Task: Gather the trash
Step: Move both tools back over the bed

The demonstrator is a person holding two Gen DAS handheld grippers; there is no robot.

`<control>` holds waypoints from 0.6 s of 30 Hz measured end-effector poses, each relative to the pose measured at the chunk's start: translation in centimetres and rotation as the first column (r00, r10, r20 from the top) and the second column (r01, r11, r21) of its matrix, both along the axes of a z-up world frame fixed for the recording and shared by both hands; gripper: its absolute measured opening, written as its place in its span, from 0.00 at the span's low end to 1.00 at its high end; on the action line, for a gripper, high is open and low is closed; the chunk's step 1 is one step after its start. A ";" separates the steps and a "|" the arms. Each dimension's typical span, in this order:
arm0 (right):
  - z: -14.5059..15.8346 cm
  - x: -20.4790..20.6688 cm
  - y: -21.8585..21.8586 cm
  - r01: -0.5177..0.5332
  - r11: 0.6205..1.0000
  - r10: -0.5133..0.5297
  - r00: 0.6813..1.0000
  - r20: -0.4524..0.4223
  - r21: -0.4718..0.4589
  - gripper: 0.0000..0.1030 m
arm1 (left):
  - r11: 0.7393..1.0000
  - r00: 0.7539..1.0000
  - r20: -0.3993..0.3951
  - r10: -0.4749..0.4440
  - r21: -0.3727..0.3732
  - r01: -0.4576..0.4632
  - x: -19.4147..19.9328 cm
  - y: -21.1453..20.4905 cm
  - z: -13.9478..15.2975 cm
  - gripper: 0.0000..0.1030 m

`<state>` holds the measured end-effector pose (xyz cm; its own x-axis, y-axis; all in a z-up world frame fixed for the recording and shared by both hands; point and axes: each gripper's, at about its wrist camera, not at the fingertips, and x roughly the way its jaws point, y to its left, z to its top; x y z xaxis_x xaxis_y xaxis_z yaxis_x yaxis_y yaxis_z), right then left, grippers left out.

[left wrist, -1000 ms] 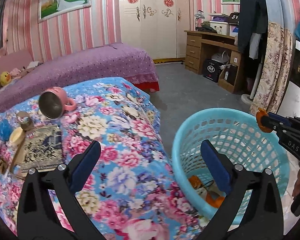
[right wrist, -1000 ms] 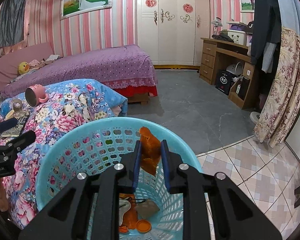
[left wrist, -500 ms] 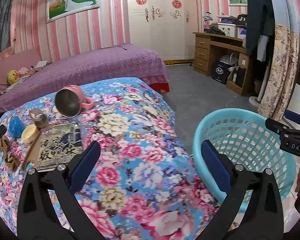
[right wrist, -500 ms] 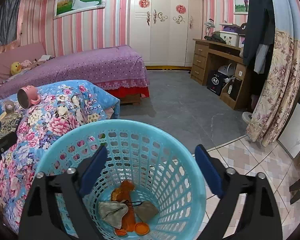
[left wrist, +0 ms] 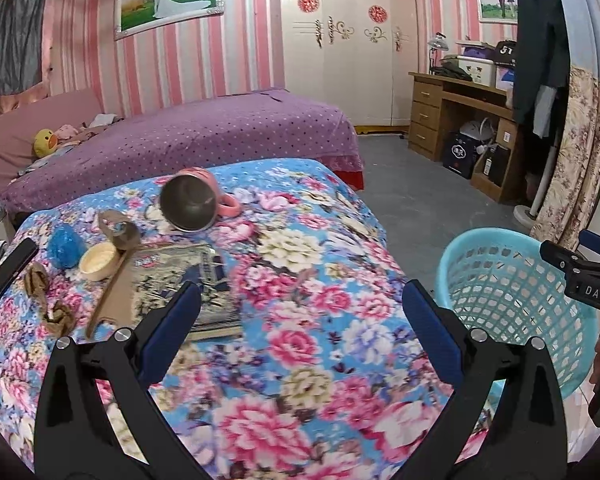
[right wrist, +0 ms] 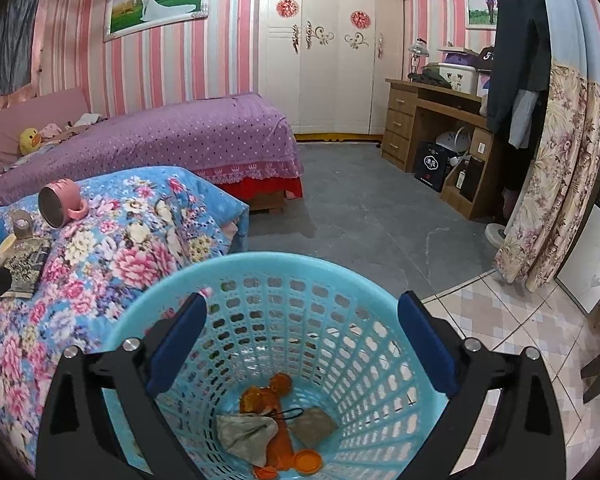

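Fingers (right wrist: 428,344) spread over basket (right wrist: 260,268); orange peel (right wrist: 268,408) lies lengthwise.

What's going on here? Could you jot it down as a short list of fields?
Place: bedroom
Surface: flowered blanket
Basket: blue, beside the blanket, holding orange scraps and grey cloth
Right gripper: open over the basket, empty, jaws just opened
Left gripper: open over the blanket, empty
On the blanket: pink mug on its side, book, blue wad

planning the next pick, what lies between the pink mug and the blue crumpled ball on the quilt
A roll of brown tape, standing on the floral quilt between pink mug and blue ball; left wrist view.
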<state>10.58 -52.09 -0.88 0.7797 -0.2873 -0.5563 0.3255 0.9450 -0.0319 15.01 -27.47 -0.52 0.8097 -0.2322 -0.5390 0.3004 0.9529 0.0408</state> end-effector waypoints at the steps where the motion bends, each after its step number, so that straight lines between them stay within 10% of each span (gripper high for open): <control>1: 0.1 0.2 0.3 -0.002 1.000 0.002 1.000 0.004 -0.001 0.92 | 1.000 1.000 0.005 0.004 0.000 -0.004 0.0 0.4 0.2 0.95; 18: 1.0 2.7 6.2 -0.041 0.999 0.042 0.999 0.018 -0.015 0.96 | 0.994 0.995 -0.008 0.102 -0.024 -0.102 1.6 9.4 0.1 0.95</control>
<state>13.31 -45.91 0.07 0.8013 -0.2623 -0.5378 0.2867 0.9572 -0.0397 16.56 -18.03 -0.43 0.8262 -0.1616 -0.5397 0.2017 0.9793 0.0155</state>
